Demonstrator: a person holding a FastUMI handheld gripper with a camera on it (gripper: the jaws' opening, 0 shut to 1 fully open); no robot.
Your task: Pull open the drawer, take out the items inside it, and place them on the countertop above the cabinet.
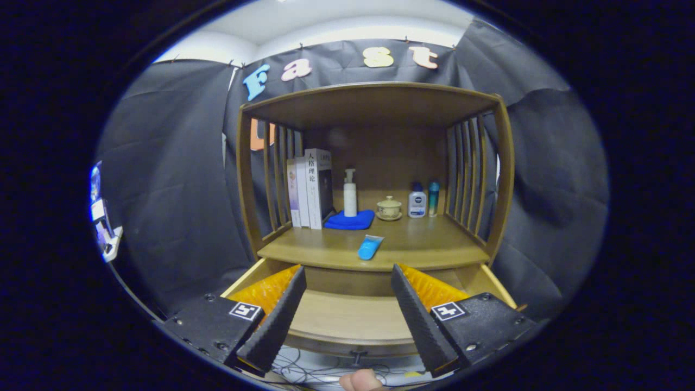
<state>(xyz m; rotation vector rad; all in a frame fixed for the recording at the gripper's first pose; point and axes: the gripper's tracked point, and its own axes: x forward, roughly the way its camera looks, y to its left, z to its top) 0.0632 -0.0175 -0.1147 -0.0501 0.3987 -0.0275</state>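
**A:** While the cabinet (374, 103) takes up most of what lies ahead, where does the work stand?

**B:** Its drawer (347, 317) is pulled out, directly under and between the fingers. What shows of its floor is bare wood; I judge nothing is left inside, though the corners behind the fingers are hidden.

**A:** And the countertop?

**B:** The countertop (434, 247) sits just above the drawer, beyond the fingertips. At its back stand books (310, 187), a folded blue cloth (350, 220) with a white pump bottle (350, 193) on or just behind it, a lidded cup (389, 207), a white bottle (417, 201) and a slim teal one (433, 198).

**A:** The task's item?

**B:** The blue tube (370, 247) lies flat near the countertop's front edge, straight ahead and a little above the gap between the fingers. Its long axis runs roughly front to back, slightly slanted, cap end nearer the drawer.

**A:** The gripper?

**B:** The gripper (347, 282) is spread wide and grips nothing, fingers apart over the drawer. A fingertip of the person's hand (361, 380) shows below.

**A:** So?

**B:** My guess is the tube counts as delivered; any further reach goes downward into the drawer, not forward.
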